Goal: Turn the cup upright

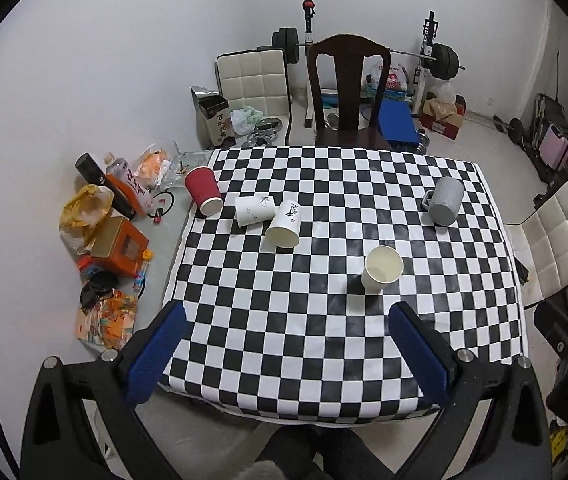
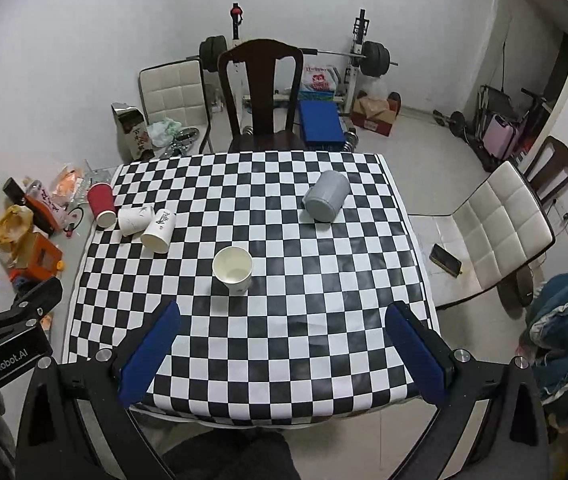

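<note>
Left wrist view: the left hand-held gripper [image 1: 286, 322] hangs above the near edge of a black-and-white checkered surface [image 1: 324, 344], its 2 blue-padded fingers [image 1: 155, 354] spread wide and grasping nothing. A plain paper cup [image 1: 381, 269] stands upright with its mouth open upward, near the middle of the surface, toward the near right. 3 cups lie on their sides close to the far left corner: a red cup [image 1: 203, 190] at the left edge, a printed white cup [image 1: 255, 209] just beside it, and a second printed white cup [image 1: 284, 224] touching that one, its open mouth facing the near edge. A grey mug [image 1: 445, 200] lies tipped on its side near the far right edge, handle to the left. Bottles, bags and an orange box [image 1: 117, 248] crowd the bare strip along the left edge.

Right wrist view: the right hand-held gripper [image 2: 284, 320] is likewise released, blue fingers [image 2: 414, 354] wide apart over the near edge with nothing between them. The upright paper cup [image 2: 233, 270] sits left of centre. The red cup [image 2: 101, 199] and 2 white cups [image 2: 135, 219] [image 2: 159, 230] lie clustered at the far left corner, and the grey mug [image 2: 326, 196] lies toward the far right. A dark wooden chair [image 2: 260, 94] stands behind the far edge.
</note>
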### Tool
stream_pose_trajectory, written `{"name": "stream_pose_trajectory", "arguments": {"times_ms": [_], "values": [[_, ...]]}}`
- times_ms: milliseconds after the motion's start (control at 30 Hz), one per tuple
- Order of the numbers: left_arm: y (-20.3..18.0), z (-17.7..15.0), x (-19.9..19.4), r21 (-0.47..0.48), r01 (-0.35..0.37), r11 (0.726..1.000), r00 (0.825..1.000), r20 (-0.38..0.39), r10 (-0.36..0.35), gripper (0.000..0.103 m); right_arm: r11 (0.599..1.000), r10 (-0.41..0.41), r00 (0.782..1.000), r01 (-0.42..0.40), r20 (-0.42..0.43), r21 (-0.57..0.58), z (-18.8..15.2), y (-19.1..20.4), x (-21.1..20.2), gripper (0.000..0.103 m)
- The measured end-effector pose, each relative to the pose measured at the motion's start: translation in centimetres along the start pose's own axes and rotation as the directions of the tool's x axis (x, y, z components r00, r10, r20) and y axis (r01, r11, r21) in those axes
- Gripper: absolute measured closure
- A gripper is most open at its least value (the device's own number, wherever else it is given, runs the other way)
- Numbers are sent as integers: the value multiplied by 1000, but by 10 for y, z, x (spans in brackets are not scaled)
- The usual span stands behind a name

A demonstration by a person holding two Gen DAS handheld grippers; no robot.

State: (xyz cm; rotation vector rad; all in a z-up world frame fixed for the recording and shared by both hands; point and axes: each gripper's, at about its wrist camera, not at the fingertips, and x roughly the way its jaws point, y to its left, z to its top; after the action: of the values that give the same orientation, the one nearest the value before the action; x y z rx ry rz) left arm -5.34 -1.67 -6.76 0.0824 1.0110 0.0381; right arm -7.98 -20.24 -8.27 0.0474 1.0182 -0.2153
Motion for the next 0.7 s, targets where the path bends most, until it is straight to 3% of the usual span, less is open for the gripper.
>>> {"name": "stream_pose_trajectory", "arguments": {"times_ms": [300, 700], "values": [[-8, -3, -16, 0, 18, 1000, 1000, -5, -18, 0, 1000, -10, 999, 10, 30, -11, 3, -13, -30, 0], [-9, -5, -22, 6, 17, 1000, 1000, -5, -17, 0, 1000, -9, 999, 9, 38, -13, 8, -20, -35, 0]]}}
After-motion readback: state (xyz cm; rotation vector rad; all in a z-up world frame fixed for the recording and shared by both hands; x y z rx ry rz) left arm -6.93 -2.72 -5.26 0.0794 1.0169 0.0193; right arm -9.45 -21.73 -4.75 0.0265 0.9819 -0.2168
